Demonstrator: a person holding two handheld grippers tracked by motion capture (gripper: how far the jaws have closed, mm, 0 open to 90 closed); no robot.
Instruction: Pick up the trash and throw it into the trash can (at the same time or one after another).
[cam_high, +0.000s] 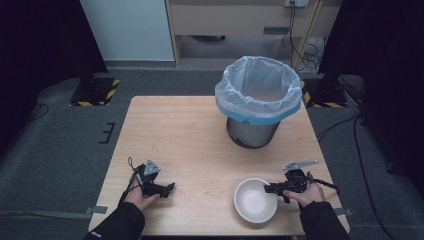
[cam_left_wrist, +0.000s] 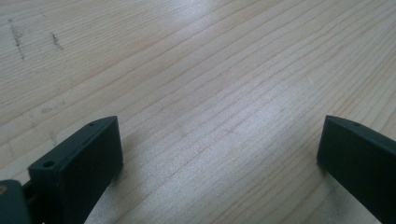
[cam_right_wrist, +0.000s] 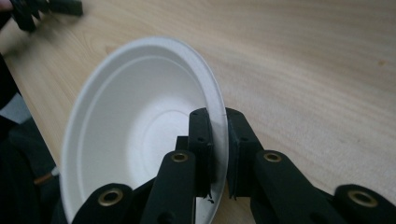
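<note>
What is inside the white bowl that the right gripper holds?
The white bowl looks empty: only its bare white inner surface shows. One jaw of the right gripper reaches inside over the rim and covers a small part of the wall there.

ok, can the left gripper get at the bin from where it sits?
Probably yes: bare table lies between the left gripper and the lined bin; its jaws stand open and empty. The bin is across the table, though.

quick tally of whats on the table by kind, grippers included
white bowl: 1, its rim pinched by the right gripper
bin with a plastic liner: 1
grippers: 2, the left gripper with its jaws apart over bare wooden table
total: 4
</note>
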